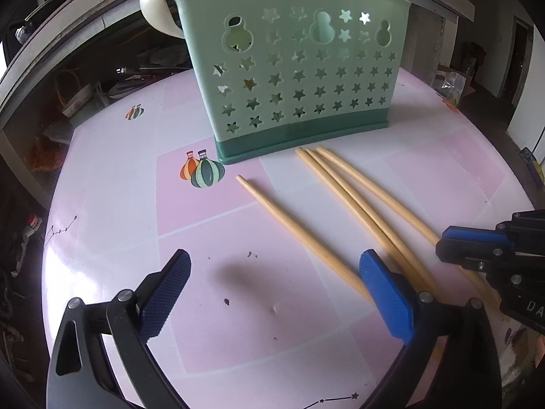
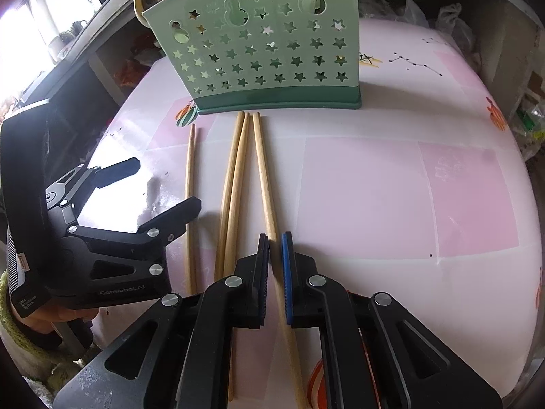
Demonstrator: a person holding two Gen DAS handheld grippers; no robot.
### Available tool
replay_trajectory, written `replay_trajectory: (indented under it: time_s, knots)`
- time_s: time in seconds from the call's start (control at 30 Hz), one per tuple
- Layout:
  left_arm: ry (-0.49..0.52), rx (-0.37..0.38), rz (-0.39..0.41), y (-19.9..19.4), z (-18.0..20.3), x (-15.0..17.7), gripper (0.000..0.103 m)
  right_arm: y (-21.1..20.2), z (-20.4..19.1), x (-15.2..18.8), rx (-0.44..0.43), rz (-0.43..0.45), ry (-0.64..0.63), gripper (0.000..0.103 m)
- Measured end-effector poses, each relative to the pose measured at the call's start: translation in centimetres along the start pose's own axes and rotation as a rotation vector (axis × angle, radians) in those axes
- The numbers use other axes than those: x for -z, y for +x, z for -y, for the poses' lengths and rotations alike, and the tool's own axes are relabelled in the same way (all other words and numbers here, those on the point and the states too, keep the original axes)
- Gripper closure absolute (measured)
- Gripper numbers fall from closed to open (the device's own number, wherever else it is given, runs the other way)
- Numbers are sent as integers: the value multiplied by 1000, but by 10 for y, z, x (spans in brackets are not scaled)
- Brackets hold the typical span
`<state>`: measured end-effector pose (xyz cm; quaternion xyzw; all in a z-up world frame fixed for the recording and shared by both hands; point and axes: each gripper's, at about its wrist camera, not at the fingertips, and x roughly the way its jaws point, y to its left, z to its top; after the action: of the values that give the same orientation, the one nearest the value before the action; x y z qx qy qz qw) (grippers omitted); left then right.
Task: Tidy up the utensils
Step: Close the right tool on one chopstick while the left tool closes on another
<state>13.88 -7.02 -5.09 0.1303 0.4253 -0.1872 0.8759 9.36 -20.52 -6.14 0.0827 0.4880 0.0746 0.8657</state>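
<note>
A green utensil holder point(image 1: 299, 78) with star holes stands upright at the back of the pink table; it also shows in the right wrist view point(image 2: 269, 51). Several wooden chopsticks point(image 1: 344, 201) lie in front of it. My left gripper point(image 1: 272, 293) is open and empty, low over the table, left of the chopsticks; its right finger point(image 1: 385, 296) overlaps their thick ends. My right gripper point(image 2: 275, 269) has its jaws closed around the rightmost chopstick point(image 2: 264, 177), near its thick end. The left gripper point(image 2: 163, 187) also shows open in the right wrist view.
A white spoon point(image 1: 155, 3) and more chopsticks stick out of the holder's top. The round table point(image 2: 408, 187) has a pink checked cloth. Cluttered shelves sit behind and left of it point(image 1: 85, 92). Bags lie at the far right point(image 2: 453, 20).
</note>
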Motion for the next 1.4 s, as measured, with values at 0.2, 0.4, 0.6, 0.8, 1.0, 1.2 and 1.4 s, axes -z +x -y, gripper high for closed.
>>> replay_trajectory:
  time_s: [0.2, 0.4, 0.6, 0.8, 1.0, 1.2, 1.4]
  knots:
    - [-9, 53, -5, -9, -2, 2, 21, -1, 2, 1, -3, 5, 5, 96]
    - [-37, 152, -41, -9, 5, 6, 49, -1, 2, 1, -3, 5, 9, 96]
    - [28, 117, -41, -7, 22, 4, 64, -3, 2, 1, -8, 11, 18, 96]
    - [143, 87, -19, -11, 39, 8, 79, -3, 4, 1, -20, 16, 27, 96]
    - [219, 104, -39, -16, 34, 13, 93, -4, 6, 3, -28, 14, 18, 97]
    - [142, 113, -81, -24, 14, 23, 96, -9, 8, 9, -31, 2, 21, 98]
    - [51, 121, -113, -30, 0, 32, 97, -16, 12, 19, -35, -28, 28, 98]
